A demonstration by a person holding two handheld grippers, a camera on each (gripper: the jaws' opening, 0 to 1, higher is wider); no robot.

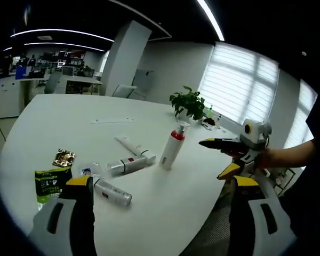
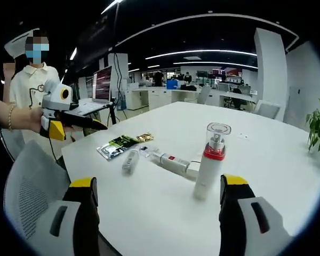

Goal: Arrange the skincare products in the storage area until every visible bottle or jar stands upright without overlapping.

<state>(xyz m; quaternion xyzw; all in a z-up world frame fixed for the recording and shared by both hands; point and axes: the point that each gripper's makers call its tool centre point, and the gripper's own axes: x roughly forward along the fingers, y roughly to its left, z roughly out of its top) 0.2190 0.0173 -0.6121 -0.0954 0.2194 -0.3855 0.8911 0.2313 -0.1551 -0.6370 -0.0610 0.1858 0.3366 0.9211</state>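
Observation:
A white pump bottle (image 1: 172, 146) with a red band and clear cap stands upright on the white table (image 1: 69, 114). Beside it lie a white tube (image 1: 129, 144), a silver bottle with a red label (image 1: 130, 164) and a second silver bottle (image 1: 113, 192). My left gripper (image 1: 162, 184) is open over the table's near edge, short of the lying bottles. My right gripper (image 2: 158, 184) is open too, just short of the upright bottle (image 2: 209, 160), and holds nothing. In the left gripper view the right gripper (image 1: 212, 159) hovers to the right of the upright bottle.
A green sachet (image 1: 49, 182), a gold sachet (image 1: 64, 158) and a small packet (image 1: 88, 172) lie left of the bottles. A potted plant (image 1: 189, 102) stands at the table's far side. A grey mesh chair (image 2: 32, 186) is by the table edge, and a person stands behind it.

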